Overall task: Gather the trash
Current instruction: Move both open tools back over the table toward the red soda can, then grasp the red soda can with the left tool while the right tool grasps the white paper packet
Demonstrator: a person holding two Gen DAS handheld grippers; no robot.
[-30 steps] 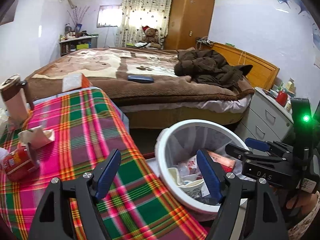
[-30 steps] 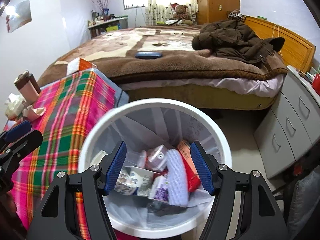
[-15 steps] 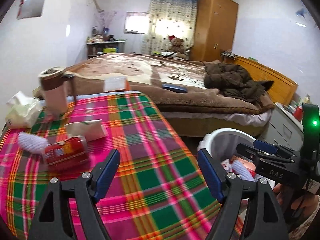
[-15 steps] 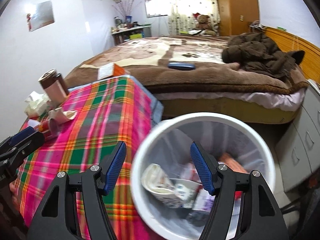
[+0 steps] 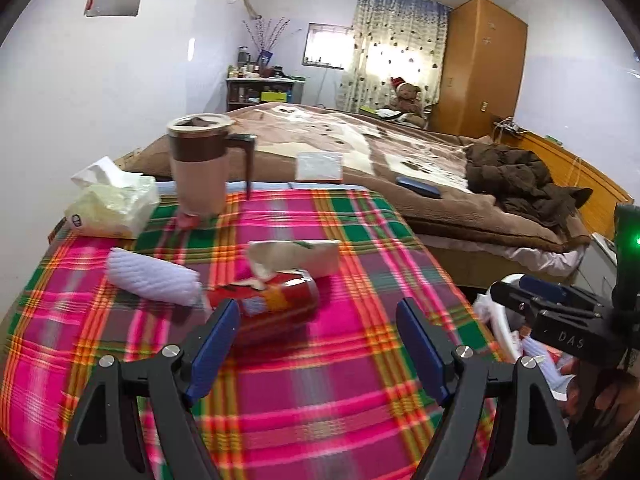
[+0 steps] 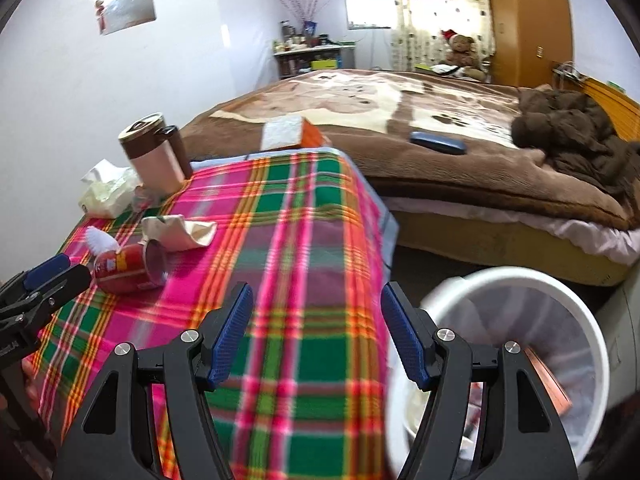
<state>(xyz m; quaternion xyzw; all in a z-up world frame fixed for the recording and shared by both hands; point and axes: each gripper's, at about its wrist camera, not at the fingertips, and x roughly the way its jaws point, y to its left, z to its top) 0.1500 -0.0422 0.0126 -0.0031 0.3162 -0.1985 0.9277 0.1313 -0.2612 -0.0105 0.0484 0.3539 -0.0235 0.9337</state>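
— On the plaid-covered desk (image 5: pixel 280 380), seen from the left wrist, what is left to pick up?

— A red can (image 5: pixel 272 298) on its side, just ahead of the left hand-held gripper (image 5: pixel 318 344), whose jaws stand wide apart with nothing between them. A crumpled paper wrapper (image 5: pixel 296 256) touches the can's far side, and a white foam sleeve (image 5: pixel 154 278) lies just beside it. My guess is the reach for the next piece is under way; the gripper needs to go forward and left so the can sits between the pads.

— And the rest of that view?

— A lidded mug (image 5: pixel 200 168) and a tissue pack (image 5: pixel 114 206) at the desk's far edge, probably not trash. Behind them is a bed (image 5: pixel 400 160) with a brown jacket (image 5: pixel 524 180).

— From the right wrist?

— The right hand-held gripper (image 6: pixel 316 344) is also fully spread and empty, above the desk's near edge. The white trash bin (image 6: pixel 576 308) stands on the floor just right of the desk, lined and already holding litter. The can (image 6: pixel 130 270) lies well to the left, nearer the other gripper. A curtained window (image 6: pixel 436 16) and a wooden wardrobe (image 6: pixel 528 20) close the room.
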